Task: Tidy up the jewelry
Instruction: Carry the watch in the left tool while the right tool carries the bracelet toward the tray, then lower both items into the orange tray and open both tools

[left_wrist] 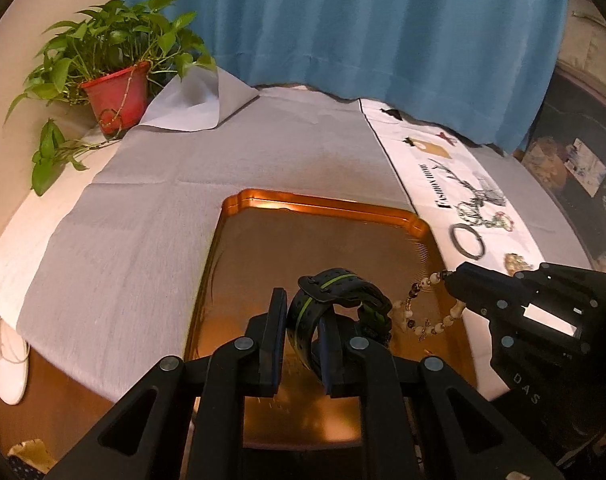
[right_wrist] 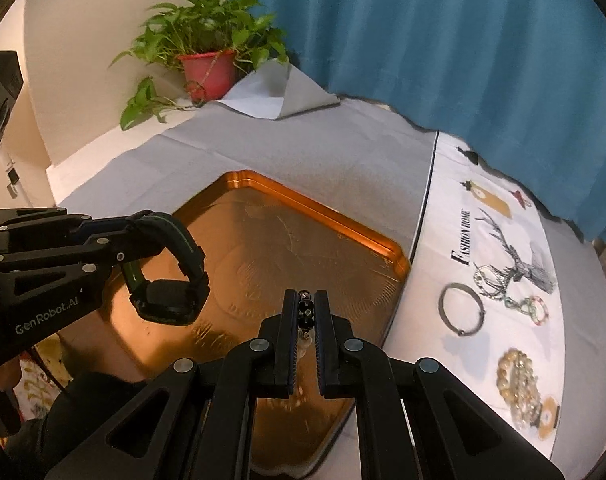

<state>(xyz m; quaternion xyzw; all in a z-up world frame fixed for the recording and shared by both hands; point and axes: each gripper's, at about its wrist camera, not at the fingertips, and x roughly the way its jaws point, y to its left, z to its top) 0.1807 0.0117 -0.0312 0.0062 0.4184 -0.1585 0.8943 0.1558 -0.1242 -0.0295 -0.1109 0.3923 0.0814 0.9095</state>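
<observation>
Hand-held grippers tilt downward over tray [right_wrist: 343, 220] (copper): left [left_wrist: 301, 334] clamps watch [left_wrist: 343, 292], right [right_wrist: 305, 312] beads [left_wrist: 419, 312].

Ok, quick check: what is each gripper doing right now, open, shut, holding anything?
Left gripper: shut on the black watch, held over the copper tray.
Right gripper: shut on the bead bracelet, also over the tray.
</observation>
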